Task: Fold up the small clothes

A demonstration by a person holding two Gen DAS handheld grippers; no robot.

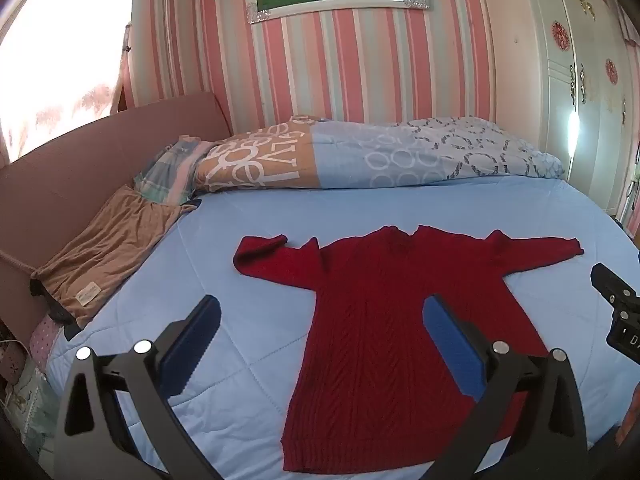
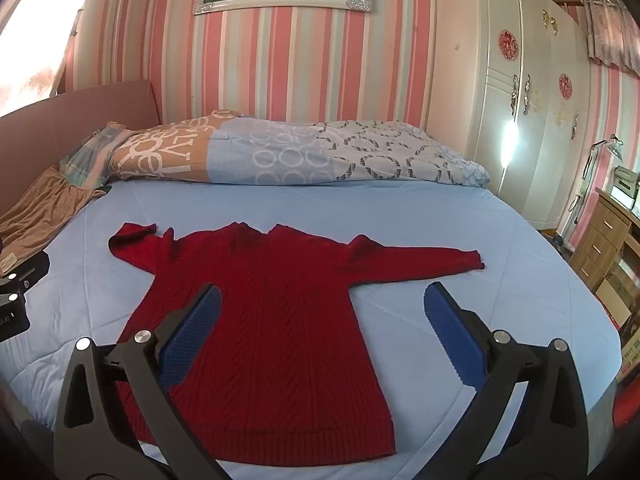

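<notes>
A dark red knitted sweater [image 1: 372, 320] [image 2: 264, 320] lies flat on the light blue bedspread [image 1: 248, 216] [image 2: 420, 216], hem toward me, collar toward the wall. Its right sleeve stretches straight out; the left sleeve is bent back on itself at the cuff. My left gripper [image 1: 322, 312] hovers open above the sweater's left side, nothing between its blue pads. My right gripper [image 2: 322, 304] hovers open above the sweater's right side, likewise empty. Part of the right gripper shows at the right edge of the left wrist view, and part of the left gripper at the left edge of the right wrist view.
A folded patterned quilt [image 1: 380, 152] [image 2: 288, 152] lies along the wall side of the bed. A brown garment [image 1: 104, 256] [image 2: 36, 208] rests by the headboard [image 1: 80, 168] on the left. A white wardrobe [image 2: 520, 92] and wooden drawers [image 2: 604, 240] stand to the right.
</notes>
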